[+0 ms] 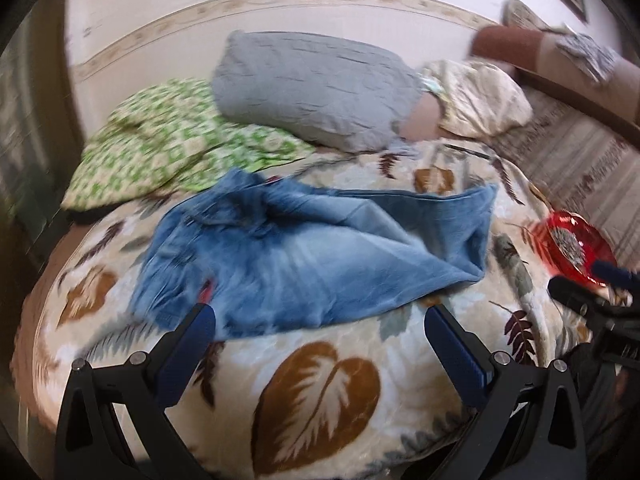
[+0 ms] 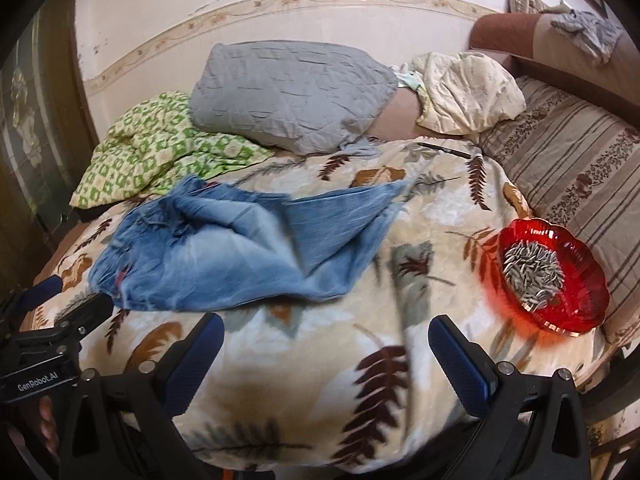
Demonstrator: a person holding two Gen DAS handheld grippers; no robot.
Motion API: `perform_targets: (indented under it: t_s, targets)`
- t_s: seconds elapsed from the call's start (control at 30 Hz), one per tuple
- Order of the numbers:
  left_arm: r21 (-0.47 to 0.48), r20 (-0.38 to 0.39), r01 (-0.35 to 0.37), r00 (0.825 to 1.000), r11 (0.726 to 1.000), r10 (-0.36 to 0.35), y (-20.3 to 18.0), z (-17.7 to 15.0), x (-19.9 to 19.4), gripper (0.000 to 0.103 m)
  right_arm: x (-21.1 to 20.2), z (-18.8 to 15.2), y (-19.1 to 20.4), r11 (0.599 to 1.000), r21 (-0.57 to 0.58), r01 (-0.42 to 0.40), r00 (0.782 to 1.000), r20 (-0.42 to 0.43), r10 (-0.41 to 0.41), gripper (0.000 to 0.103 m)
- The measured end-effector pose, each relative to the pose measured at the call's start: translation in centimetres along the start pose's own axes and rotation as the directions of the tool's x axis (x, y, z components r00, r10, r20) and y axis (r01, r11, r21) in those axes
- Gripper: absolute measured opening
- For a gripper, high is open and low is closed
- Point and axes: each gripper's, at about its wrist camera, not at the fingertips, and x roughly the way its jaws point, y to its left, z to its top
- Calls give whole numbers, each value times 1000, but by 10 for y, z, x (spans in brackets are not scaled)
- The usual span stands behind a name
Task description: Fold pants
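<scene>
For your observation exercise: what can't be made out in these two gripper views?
- Jeans, left wrist view: motion blur smears the seams and waistband.
- Thin dark object near the grey pillow, right wrist view: too small to identify.
- Red bowl, left wrist view: partly covered by the right gripper.

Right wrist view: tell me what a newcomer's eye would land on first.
The rumpled blue jeans lying across the middle of the leaf-print blanket stand out first. Next is the bright red bowl of seeds at the blanket's right edge. Both the right hand-held gripper and the left hand-held gripper are open and holding nothing, just short of the jeans.
</scene>
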Motion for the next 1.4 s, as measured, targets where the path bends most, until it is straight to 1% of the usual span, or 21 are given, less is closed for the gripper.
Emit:
perform_targets:
  t_s: [0.2,0.3,0.37,0.43,0.53,0.57,0.6,0.67,0.7,0.8,0.87,0.93,0.97,1.0,1.03,1.07,1.13,1.23,1.33,1.37,1.4]
  targets:
    - [119,-26,-23,999,993,27,-26,26,33,103,18,27,-42,998,-34,48,999,0,-48,103]
    - [173,-33,-4,999,985,10,-40,38,49,103,23,40,-56,998,-43,54,999,3,-54,103]
    - [206,-45,59,998,977,-51,-48,47,59,103,30,49,-62,997,-63,50,999,-12,-51,103]
    - [264,-63,133,991,955,-120,-55,54,73,103,39,57,-66,995,-97,23,999,-33,-26,103]
    - [381,-89,219,976,898,-200,-69,64,93,103,63,70,-78,989,-136,-65,995,-87,54,98]
    - [415,-95,242,970,877,-223,-73,68,98,103,74,77,-86,983,-131,-126,988,-108,112,88]
    - [448,-95,262,965,855,-246,-78,71,104,103,82,80,-90,982,-120,-146,984,-123,132,79]
    - [512,-94,290,955,809,-282,-88,77,116,103,101,90,-100,974,-81,-210,969,-149,196,69]
    - [549,-101,296,952,781,-290,-95,79,125,103,111,95,-105,971,-54,-234,962,-159,223,68]
    - [618,-132,309,947,723,-292,-107,80,148,98,143,106,-116,961,18,-275,943,-192,273,67]
    - [654,-163,318,945,686,-283,-114,77,165,91,162,112,-119,950,60,-306,929,-198,312,67]
    - [668,-194,334,941,665,-278,-120,76,178,85,174,117,-119,940,84,-332,918,-200,342,66]
    - [670,-213,347,937,656,-277,-123,75,186,73,185,119,-117,932,99,-349,907,-213,362,59]
    - [667,-236,366,930,649,-282,-123,74,191,60,196,120,-115,925,114,-362,896,-232,379,41]
    - [657,-279,400,917,639,-286,-123,73,198,30,203,120,-114,920,130,-370,886,-249,391,31]
    - [642,-317,420,907,642,-276,-123,72,204,17,211,120,-113,918,146,-369,881,-260,395,22]
    - [616,-324,444,896,651,-304,-119,76,204,15,211,121,-109,908,142,-394,878,-234,418,17]
    - [592,-267,451,892,668,-365,-115,100,193,14,194,129,-110,906,132,-402,890,-176,420,14]
    - [571,-203,448,889,688,-411,-123,132,190,14,169,150,-122,907,157,-391,909,-86,407,13]
    - [559,-183,452,885,695,-428,-127,143,192,14,158,160,-128,913,165,-374,922,-43,385,13]
    - [526,-161,472,872,707,-463,-131,159,196,14,153,166,-130,917,172,-361,929,-20,370,13]
